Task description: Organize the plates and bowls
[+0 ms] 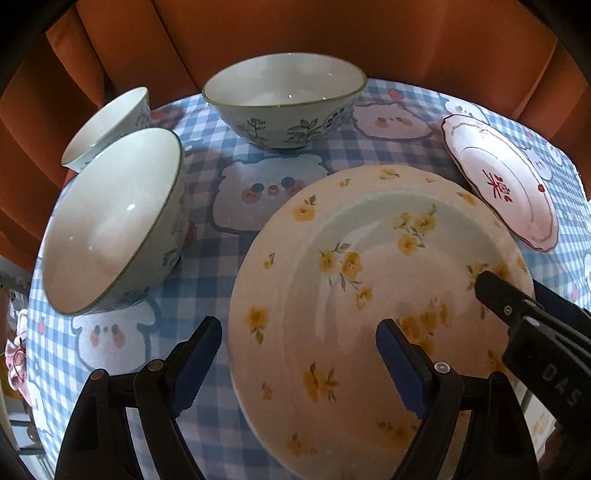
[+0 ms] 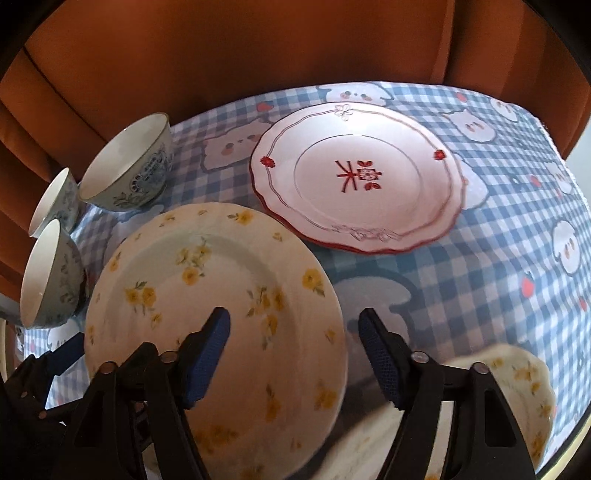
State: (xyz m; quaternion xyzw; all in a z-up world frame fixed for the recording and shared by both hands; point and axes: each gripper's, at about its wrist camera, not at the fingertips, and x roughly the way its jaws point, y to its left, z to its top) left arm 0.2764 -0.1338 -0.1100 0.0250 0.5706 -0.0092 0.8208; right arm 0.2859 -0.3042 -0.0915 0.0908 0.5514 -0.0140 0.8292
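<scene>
A cream plate with yellow flowers (image 1: 351, 280) (image 2: 207, 280) lies on the checked tablecloth. My left gripper (image 1: 301, 365) is open and straddles its left rim, one finger over the cloth and one over the plate. My right gripper (image 2: 293, 354) is open across the right rim; a finger (image 1: 495, 295) of it shows in the left wrist view. No pad presses on the plate. A pink plate with a red rim (image 1: 502, 181) (image 2: 354, 173) sits behind. Three white bowls with green leaf prints (image 1: 277, 99) (image 1: 110, 221) (image 1: 107, 125) stand at the left.
A second yellow-flowered plate (image 2: 517, 387), blurred, lies at the near right, partly behind my right finger. Orange pleated fabric (image 1: 295, 29) rises close behind the table's far edge. The blue checked tablecloth (image 2: 480, 258) drops off at the right.
</scene>
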